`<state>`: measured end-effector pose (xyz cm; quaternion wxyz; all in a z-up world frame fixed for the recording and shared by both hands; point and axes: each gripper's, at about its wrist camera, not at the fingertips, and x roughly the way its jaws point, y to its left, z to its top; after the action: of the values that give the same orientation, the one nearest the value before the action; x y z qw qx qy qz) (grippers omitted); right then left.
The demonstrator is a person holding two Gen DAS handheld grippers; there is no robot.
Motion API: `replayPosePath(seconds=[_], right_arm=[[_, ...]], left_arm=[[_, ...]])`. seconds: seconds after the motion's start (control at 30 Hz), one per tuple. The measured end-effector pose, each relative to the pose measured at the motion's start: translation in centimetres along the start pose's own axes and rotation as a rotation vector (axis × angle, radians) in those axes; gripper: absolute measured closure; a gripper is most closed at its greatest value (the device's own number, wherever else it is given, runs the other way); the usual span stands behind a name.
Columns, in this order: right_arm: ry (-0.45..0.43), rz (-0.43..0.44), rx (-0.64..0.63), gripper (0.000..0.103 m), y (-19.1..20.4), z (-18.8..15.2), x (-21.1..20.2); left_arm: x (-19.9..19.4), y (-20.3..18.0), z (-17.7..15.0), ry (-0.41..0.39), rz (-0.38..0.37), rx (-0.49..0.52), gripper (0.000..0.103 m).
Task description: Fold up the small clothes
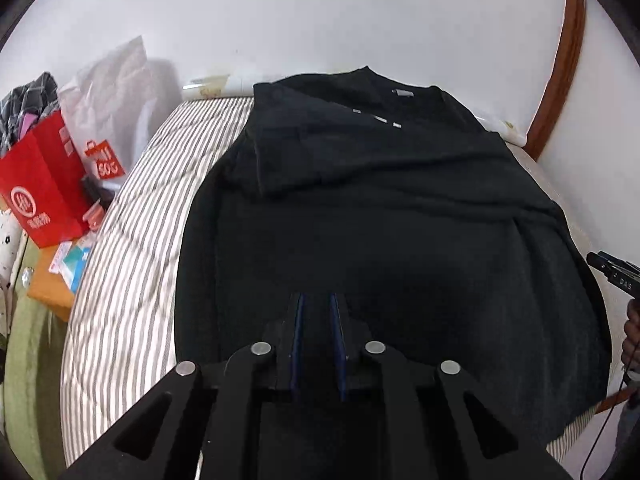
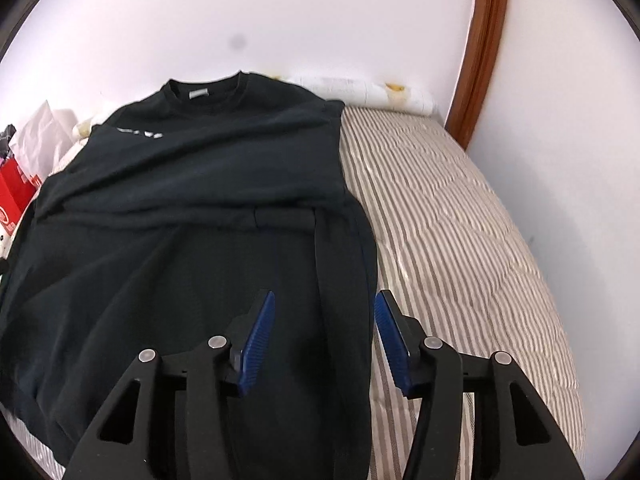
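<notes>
A black sweatshirt (image 1: 380, 208) lies flat on the striped bed (image 1: 132, 240), collar at the far end, with its sides folded inward. In the left wrist view my left gripper (image 1: 317, 298) hovers over the near hem, its blue pads a narrow gap apart with nothing pinched between them. The right wrist view shows the same sweatshirt (image 2: 180, 200) and my right gripper (image 2: 325, 296), open above its right edge, where a folded-in sleeve cuff (image 2: 284, 216) lies. The right gripper's tip (image 1: 612, 276) also shows at the right rim of the left wrist view, held by a hand (image 1: 632, 328).
A red paper bag (image 1: 40, 196), a white plastic bag (image 1: 116, 92) and small boxes crowd the floor left of the bed. A white wall runs behind, with a brown wooden frame (image 2: 480, 40) at the right. Bare striped mattress (image 2: 460, 220) lies right of the sweatshirt.
</notes>
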<state>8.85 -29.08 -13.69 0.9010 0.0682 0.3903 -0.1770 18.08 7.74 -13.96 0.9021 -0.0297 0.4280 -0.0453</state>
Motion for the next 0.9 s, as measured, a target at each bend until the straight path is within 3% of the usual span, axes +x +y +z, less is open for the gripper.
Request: replayPosePath(seconds=[0.07, 0.4, 0.9], right_arm=[[0.020, 0.006, 0.011, 0.052, -0.3, -0.7, 0.4], [0.079, 0.001, 0.055, 0.052, -0.3, -3.2, 2.5], [0.103, -0.019, 0.068, 0.050, -0.3, -3.3, 3.1]], left_arm=[[-0.2, 0.3, -1.0, 0.011, -0.006, -0.005, 0.068], [0.2, 2.7, -3.6, 0.061, -0.006, -0.030, 0.067], [-0.3, 2.7, -4.1, 0.028, -0.020, -0.040, 0.067]])
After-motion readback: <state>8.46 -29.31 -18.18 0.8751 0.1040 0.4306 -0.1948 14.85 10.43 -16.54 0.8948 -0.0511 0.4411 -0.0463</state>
